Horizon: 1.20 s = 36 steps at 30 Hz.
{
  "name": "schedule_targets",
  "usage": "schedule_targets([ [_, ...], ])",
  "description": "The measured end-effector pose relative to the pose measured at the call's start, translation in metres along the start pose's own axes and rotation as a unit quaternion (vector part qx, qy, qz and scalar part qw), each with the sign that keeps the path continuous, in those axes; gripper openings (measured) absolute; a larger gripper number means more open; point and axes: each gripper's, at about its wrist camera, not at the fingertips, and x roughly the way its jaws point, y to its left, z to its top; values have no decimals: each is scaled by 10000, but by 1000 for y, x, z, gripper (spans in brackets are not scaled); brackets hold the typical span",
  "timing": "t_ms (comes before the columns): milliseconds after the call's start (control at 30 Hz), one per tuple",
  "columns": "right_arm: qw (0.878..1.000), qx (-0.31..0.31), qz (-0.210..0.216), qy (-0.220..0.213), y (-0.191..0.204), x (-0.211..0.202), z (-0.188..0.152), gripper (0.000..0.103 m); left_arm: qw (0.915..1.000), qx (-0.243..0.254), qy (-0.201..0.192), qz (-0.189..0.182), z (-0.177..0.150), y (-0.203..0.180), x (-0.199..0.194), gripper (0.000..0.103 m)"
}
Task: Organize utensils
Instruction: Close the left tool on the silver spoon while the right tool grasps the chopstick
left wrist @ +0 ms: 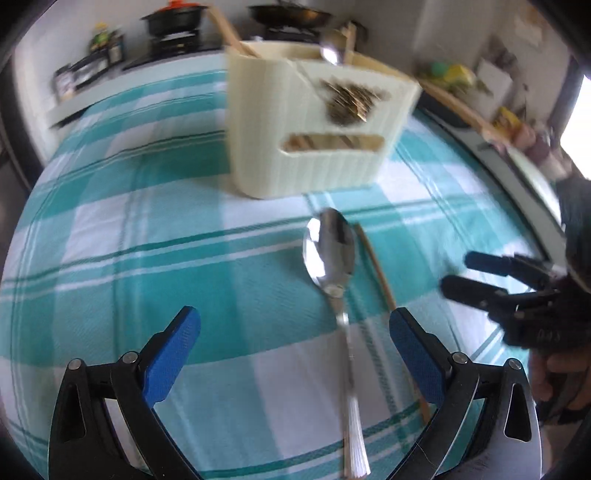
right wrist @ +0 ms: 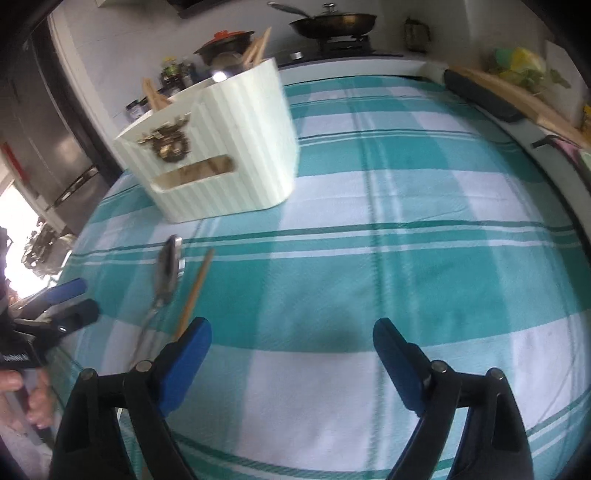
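A steel spoon (left wrist: 332, 258) lies on the teal checked cloth (left wrist: 147, 240), bowl toward a cream utensil holder (left wrist: 314, 140). A wooden chopstick (left wrist: 376, 269) lies just right of it. My left gripper (left wrist: 295, 350) is open above the cloth, its fingers either side of the spoon's handle, not touching it. The holder has a spoon (left wrist: 332, 51) and wooden sticks in it. In the right wrist view my right gripper (right wrist: 291, 354) is open and empty over bare cloth, with the spoon (right wrist: 168, 273), chopstick (right wrist: 195, 291) and holder (right wrist: 221, 147) to its left. The right gripper also shows in the left wrist view (left wrist: 480, 277).
A stove with a black pot (left wrist: 173, 18) and a pan (left wrist: 288, 14) stands behind the table. Jars (left wrist: 103, 48) sit at the back left. A wooden board (right wrist: 517, 96) and a black roll (right wrist: 480, 96) lie along the right edge. The left gripper (right wrist: 70, 299) shows at the far left.
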Motion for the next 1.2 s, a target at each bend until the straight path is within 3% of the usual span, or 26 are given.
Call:
schedule_targets([
  [67, 9994, -287, 43, 179, 19, 10, -4, 71, 9992, 254, 124, 269, -2, -13, 13, 101],
  [133, 9967, -707, -348, 185, 34, 15, -10, 59, 9983, 295, 201, 450, -7, -12, 22, 102],
  [167, 9950, -861, -468, 186, 38, 15, -12, 57, 9979, 226, 234, 555, -11, -6, 24, 101],
  [267, 9971, -746, -33, 138, 39, 5, -17, 57, 9987, -62, 179, 469, -21, 15, 18, 102],
  [400, 9943, -1043, 25, 218, 57, 5, -18, 57, 9978, -147, 160, 633, -31, 35, 11, 101],
  [533, 9882, -1503, -182, 214, 83, 20, -24, 54, 9972, -205, 213, 683, -37, 46, 6, 101],
  [600, 9866, -1602, -188, 227, 86, 21, -23, 41, 9974, -142, 300, 647, -39, 47, 4, 101],
  [667, 9864, -1554, -440, 294, 78, 18, -20, 12, 9973, 24, 465, 563, -38, 41, 4, 100],
  [700, 9860, -1538, -557, 323, 70, 15, -20, 11, 9972, 119, 551, 497, -37, 39, 3, 100],
  [900, 9881, -1090, -946, 538, 12, -3, -12, 13, 9958, 475, 772, 119, -11, 16, 17, 100],
  [1000, 9920, -807, -700, 679, -4, -6, -7, 22, 9929, 802, 823, 315, 7, 0, 34, 96],
  [1067, 9928, -749, -597, 722, -6, -4, -6, 34, 9932, 761, 846, 253, 19, -3, 40, 94],
  [1167, 9915, -839, -691, 710, 1, 5, 1, 37, 9937, 594, 922, 227, 35, -3, 49, 83],
  [1200, 9915, -843, -710, 695, 3, 10, 6, 37, 9938, 615, 897, 211, 39, -5, 50, 73],
])
